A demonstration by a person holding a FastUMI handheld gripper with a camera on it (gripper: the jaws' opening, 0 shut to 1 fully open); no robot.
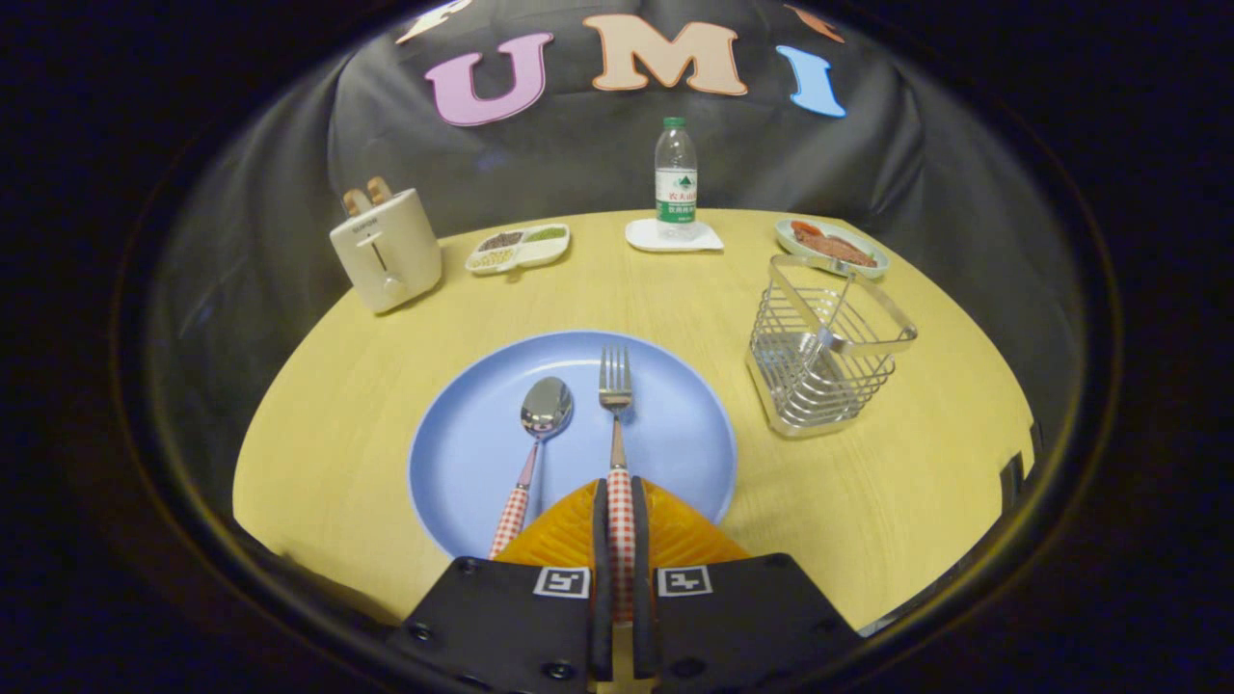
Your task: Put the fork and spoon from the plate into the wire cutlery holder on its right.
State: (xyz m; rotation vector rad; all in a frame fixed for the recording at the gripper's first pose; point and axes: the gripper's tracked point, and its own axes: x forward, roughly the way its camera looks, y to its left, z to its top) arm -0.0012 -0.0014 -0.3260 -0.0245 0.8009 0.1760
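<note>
- Your gripper point(621, 496) was closed tight on the checked handle of the fork point(615, 405), one finger pressing each side.
- The fork lay on the blue plate point(675, 434) with its tines pointing away from you, beyond the fingers.
- The spoon point(540, 424) lay on the plate just left of the fork, bowl up, its checked handle beside your left finger.
- The wire cutlery holder point(824, 352) stood upright on the yellow table point(868, 501), right of the plate and apart from it.
- Beyond it sat a toaster point(386, 249), a divided dish point(519, 247), a water bottle point(676, 178) and a plate of food point(831, 246).
</note>
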